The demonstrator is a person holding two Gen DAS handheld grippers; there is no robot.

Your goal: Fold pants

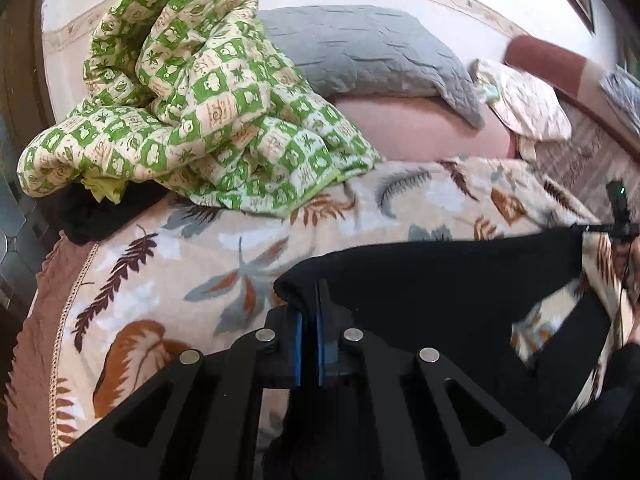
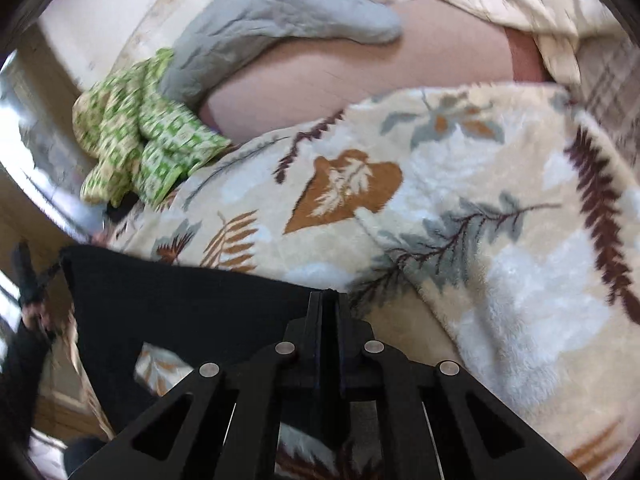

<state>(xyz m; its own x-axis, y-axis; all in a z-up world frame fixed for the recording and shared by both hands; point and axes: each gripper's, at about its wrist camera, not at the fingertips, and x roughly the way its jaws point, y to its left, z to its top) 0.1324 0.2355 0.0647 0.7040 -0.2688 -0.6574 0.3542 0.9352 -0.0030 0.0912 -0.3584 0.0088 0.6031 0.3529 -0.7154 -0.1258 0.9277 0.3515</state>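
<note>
The black pants (image 1: 440, 280) hang stretched by their top edge between my two grippers, just above a leaf-patterned blanket (image 1: 168, 276). My left gripper (image 1: 310, 304) is shut on the left corner of that edge, the cloth bunched between its blue pads (image 1: 298, 328). In the right wrist view my right gripper (image 2: 330, 300) is shut on the other corner of the pants (image 2: 180, 300). The other gripper (image 2: 28, 280) shows blurred at the cloth's far left end. The pants' lower part drops out of sight below both cameras.
A crumpled green checked quilt (image 1: 180, 100) lies at the back left of the bed, beside a grey pillow (image 1: 360, 52). A cream pillow (image 1: 524, 104) and a brown headboard (image 1: 552, 64) sit at the back right. The blanket (image 2: 480, 240) spreads out ahead of the pants.
</note>
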